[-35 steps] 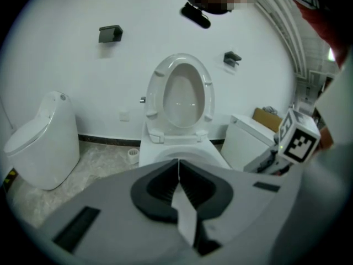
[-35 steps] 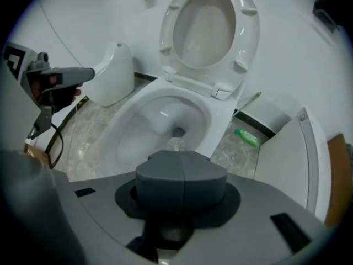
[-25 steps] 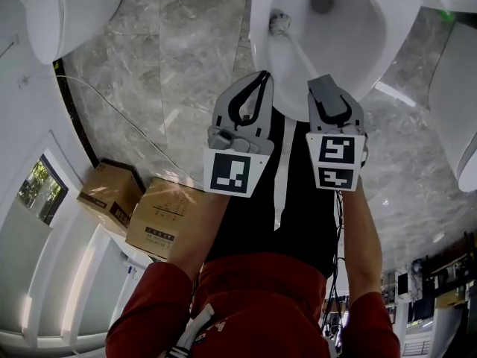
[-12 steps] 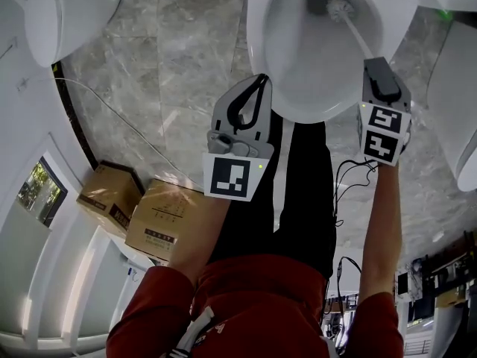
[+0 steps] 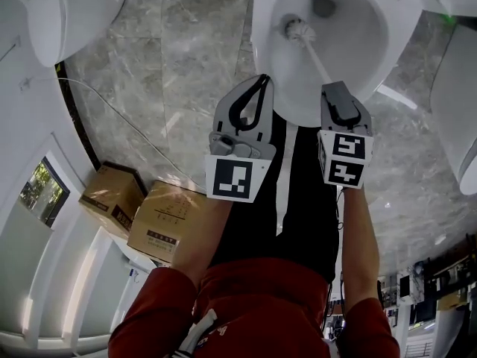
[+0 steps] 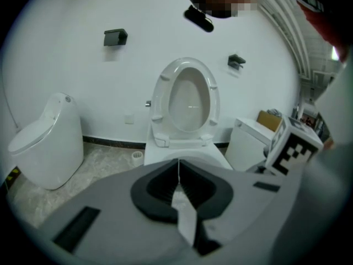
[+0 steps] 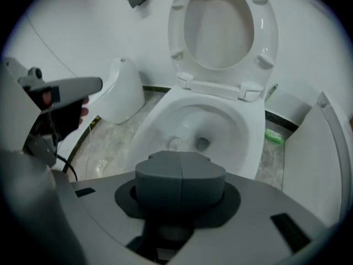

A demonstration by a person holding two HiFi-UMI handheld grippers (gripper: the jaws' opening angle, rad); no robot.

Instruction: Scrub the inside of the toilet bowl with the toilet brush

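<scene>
The bowl (image 5: 358, 47) is glossy white, ceramic by its look, and smooth inside. The floor (image 5: 171, 66) is polished grey stone with pale veins. The brush (image 5: 298, 29) has white bristles on a smooth, pale plastic stem. The left gripper (image 5: 259, 80) and right gripper (image 5: 337, 89) have matt grey plastic shells. The left's fingers (image 6: 160, 187) are black and ribbed. The boxes (image 5: 160, 218) are brown cardboard. The sleeves (image 5: 149, 304) are red cloth.

Head view, 8 o'clock: cardboard box (image 5: 110, 196) just beside a larger box (image 5: 165, 218). 10 o'clock: second toilet (image 5: 59, 10), lid shut. 9 o'clock: thin cable (image 5: 119, 118) across the marble floor (image 5: 194, 58). Left gripper view, 11 o'clock: black holder (image 6: 115, 37) on the wall. Right gripper view, 3 o'clock: green item (image 7: 273, 135) on the floor.
</scene>
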